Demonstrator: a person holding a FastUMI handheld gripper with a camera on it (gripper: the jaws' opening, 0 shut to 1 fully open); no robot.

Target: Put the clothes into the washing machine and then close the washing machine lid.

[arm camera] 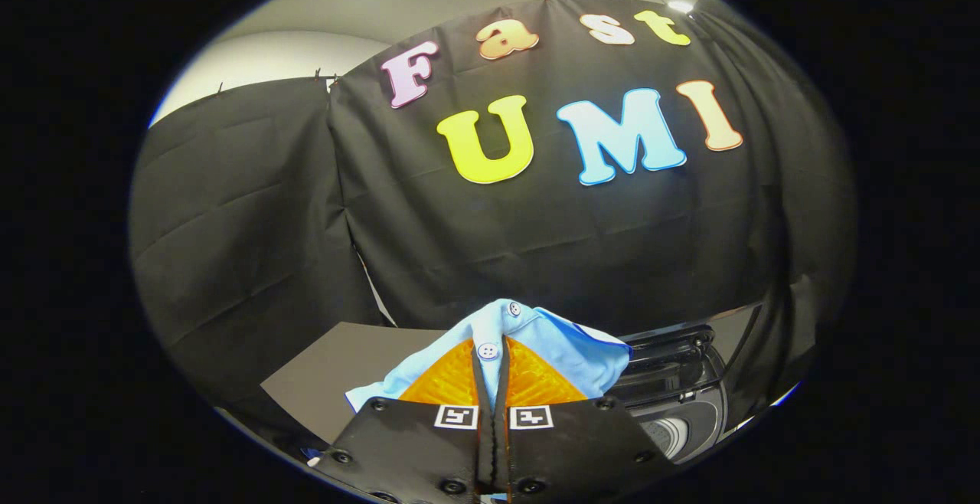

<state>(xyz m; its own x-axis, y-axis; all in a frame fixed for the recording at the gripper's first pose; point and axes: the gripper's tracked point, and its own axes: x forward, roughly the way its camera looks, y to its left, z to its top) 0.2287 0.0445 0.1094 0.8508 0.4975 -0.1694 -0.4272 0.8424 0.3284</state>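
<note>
Now pinching shirt [496, 339] (pale blue, buttoned placket) between nearly closed fingers [452, 381] of tool [491, 366], held up above desk [337, 370], left of open washer [677, 400].

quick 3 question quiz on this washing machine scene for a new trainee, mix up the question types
1. True or false: the gripper is shut on the light blue shirt.
2. Multiple choice: where is the washing machine relative to the fingers? A) between them B) beyond them and off to the right C) behind the black cloth wall
3. Short answer: what small round parts show on the strip of shirt pinched between the fingers?

Key
1. True: both fingers press on the buttoned strip of the shirt.
2. B: its dark top and drum opening sit beyond the fingers, to the right.
3. Buttons, two of them visible.
</note>
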